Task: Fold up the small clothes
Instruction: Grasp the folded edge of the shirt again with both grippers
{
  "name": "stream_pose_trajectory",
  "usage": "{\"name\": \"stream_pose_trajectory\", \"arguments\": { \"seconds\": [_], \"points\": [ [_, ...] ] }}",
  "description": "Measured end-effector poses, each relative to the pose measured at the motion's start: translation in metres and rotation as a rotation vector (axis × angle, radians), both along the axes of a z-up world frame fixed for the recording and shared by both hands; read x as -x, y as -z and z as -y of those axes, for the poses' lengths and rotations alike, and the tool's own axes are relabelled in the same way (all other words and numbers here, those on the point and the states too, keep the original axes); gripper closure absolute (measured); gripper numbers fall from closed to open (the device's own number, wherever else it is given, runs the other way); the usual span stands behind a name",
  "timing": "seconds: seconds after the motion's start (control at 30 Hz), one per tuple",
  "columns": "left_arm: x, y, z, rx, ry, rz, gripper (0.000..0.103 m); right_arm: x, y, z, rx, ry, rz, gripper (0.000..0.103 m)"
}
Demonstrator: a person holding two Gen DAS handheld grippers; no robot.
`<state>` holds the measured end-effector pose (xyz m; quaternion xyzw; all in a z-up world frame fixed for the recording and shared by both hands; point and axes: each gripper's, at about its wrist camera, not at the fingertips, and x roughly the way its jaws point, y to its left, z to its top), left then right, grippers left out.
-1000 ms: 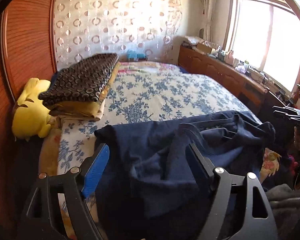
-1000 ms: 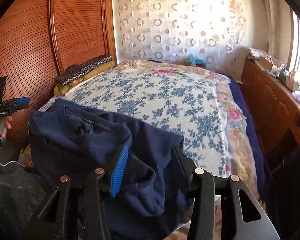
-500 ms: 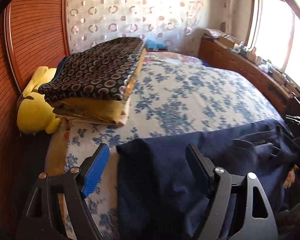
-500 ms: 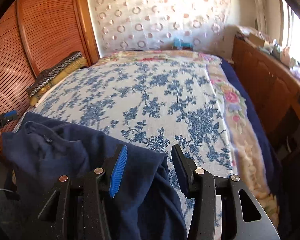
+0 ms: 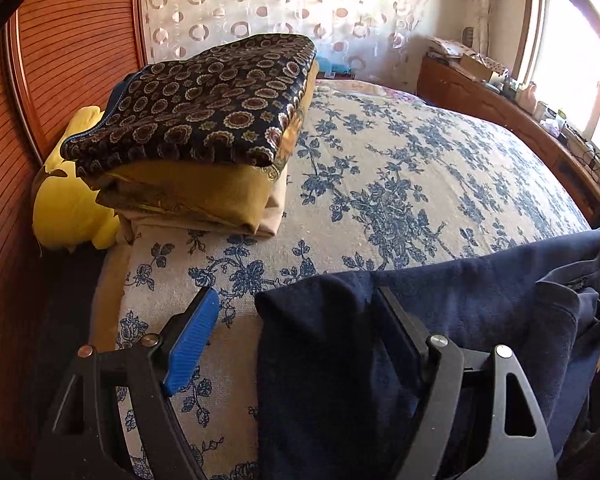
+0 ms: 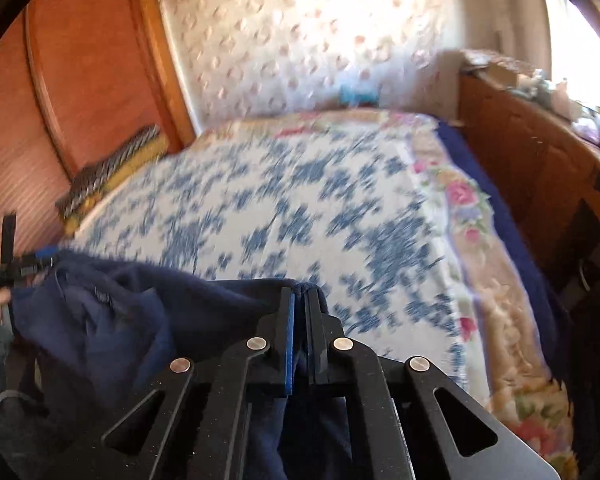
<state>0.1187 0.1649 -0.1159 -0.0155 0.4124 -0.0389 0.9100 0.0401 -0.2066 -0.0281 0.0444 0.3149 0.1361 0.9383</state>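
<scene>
Folding has barely begun: the navy garment (image 5: 440,320) lies crumpled and unfolded at the near edge of the bed (image 5: 400,184), so it has yet to be spread flat and every fold is left to make. The right tool (image 6: 299,320) has just snapped closed, its jaws now pinching an edge of the cloth, which bunches away to that tool's left. The left tool (image 5: 296,320) stands wide open, gripping nothing, with the garment's corner lying between its jaws and the rest spreading off to its right.
</scene>
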Motion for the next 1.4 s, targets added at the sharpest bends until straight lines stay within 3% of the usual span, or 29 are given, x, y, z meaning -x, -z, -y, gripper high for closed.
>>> {"name": "stream_pose_trajectory", "arguments": {
  "seconds": [0.2, 0.33, 0.4, 0.5, 0.53, 0.7, 0.77, 0.83, 0.87, 0.93, 1.1, 1.4],
  "points": [
    [-0.003, 0.003, 0.001, -0.011, 0.002, -0.016, 0.024, -0.009, 0.013, -0.01, 0.06, -0.004, -0.043, 0.098],
    [-0.003, 0.003, 0.001, -0.012, 0.003, -0.017, 0.024, -0.02, 0.017, -0.016, 0.073, -0.011, -0.041, 0.06],
    [-0.002, 0.003, 0.001, -0.011, 0.011, -0.013, 0.027, -0.022, 0.019, -0.017, 0.086, -0.011, -0.052, 0.054],
    [0.001, 0.001, 0.006, -0.01, 0.048, -0.005, 0.045, -0.027, 0.026, -0.019, 0.106, -0.017, -0.079, 0.05],
    [0.003, 0.001, 0.008, -0.012, 0.06, -0.006, 0.052, -0.029, 0.028, -0.02, 0.103, -0.026, -0.092, 0.05],
    [0.006, -0.001, 0.01, 0.01, 0.096, -0.025, 0.061, -0.033, 0.039, -0.021, 0.09, -0.052, -0.129, 0.05],
    [0.008, -0.001, 0.011, 0.025, 0.112, -0.023, 0.074, -0.032, 0.04, -0.022, 0.08, -0.072, -0.123, 0.052],
    [0.011, -0.002, 0.015, 0.046, 0.126, -0.031, 0.088, -0.029, 0.04, -0.024, 0.066, -0.104, -0.119, 0.07],
    [0.012, -0.002, 0.016, 0.053, 0.126, -0.033, 0.088, -0.026, 0.04, -0.026, 0.062, -0.119, -0.114, 0.082],
    [0.017, -0.006, 0.016, 0.109, 0.125, -0.034, 0.091, -0.019, 0.039, -0.029, 0.055, -0.132, -0.097, 0.088],
    [0.056, -0.049, 0.02, 0.165, 0.161, 0.097, 0.092, 0.004, 0.025, -0.022, 0.003, -0.104, -0.039, 0.091],
    [0.133, -0.14, 0.035, 0.175, 0.213, 0.35, 0.093, 0.078, -0.046, -0.018, -0.011, -0.112, 0.162, 0.092]
  ]
}}
